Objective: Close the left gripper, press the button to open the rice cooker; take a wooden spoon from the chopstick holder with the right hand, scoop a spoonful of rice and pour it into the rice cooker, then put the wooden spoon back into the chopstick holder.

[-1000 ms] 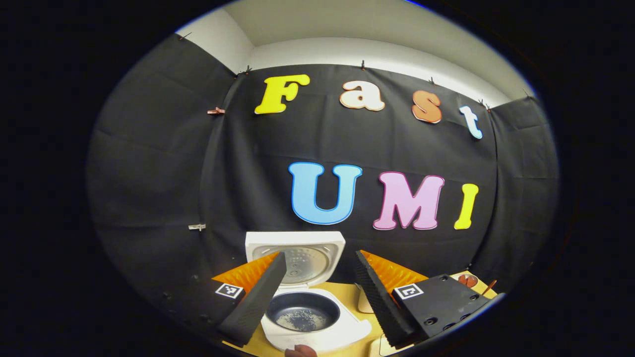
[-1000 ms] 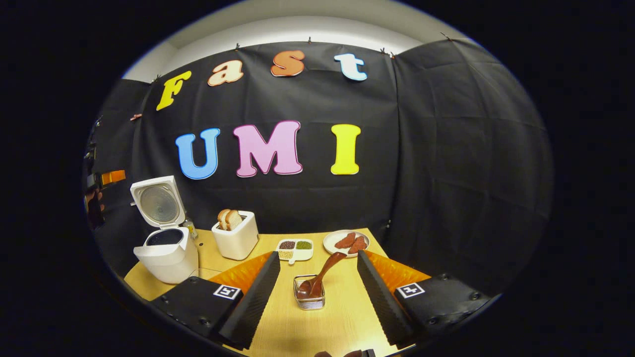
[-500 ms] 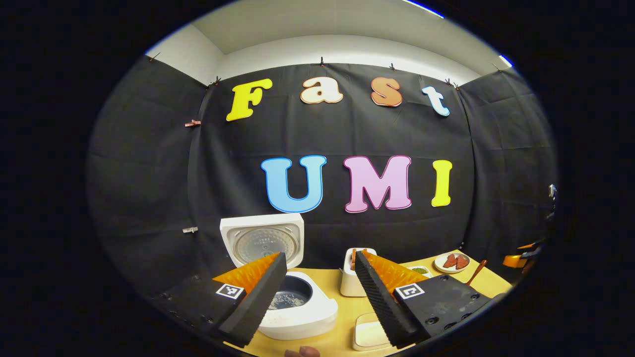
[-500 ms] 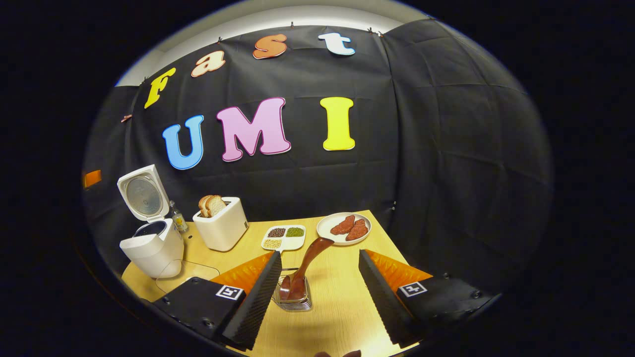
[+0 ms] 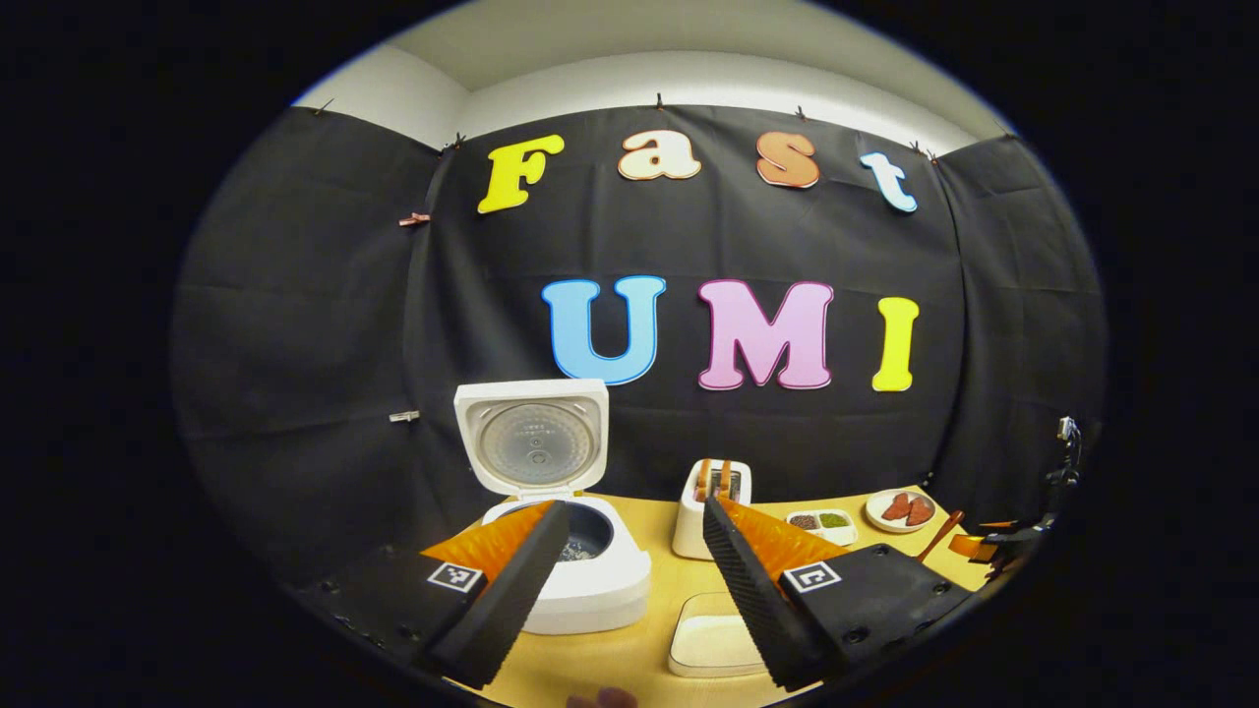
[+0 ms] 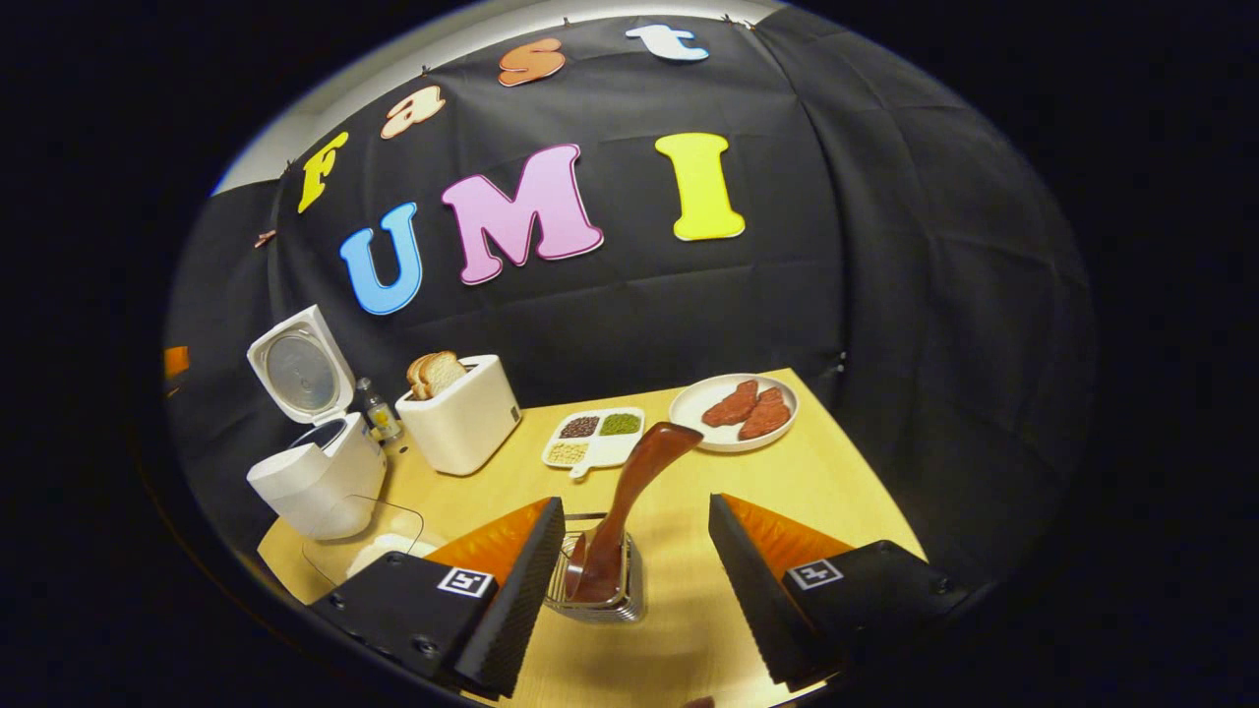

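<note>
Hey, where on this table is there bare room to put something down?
Bare wood lies right of the chopstick holder, below the plate toward the table's right edge. The left side is crowded: rice cooker, toaster, divided dish and clear container.

Bare table (image 6: pixel 787 482) is left right of the chopstick holder (image 6: pixel 596 582); its far side is crowded by the sectioned dish (image 6: pixel 594 439), plate (image 6: pixel 733 410) and toaster (image 6: pixel 459 412).
</note>
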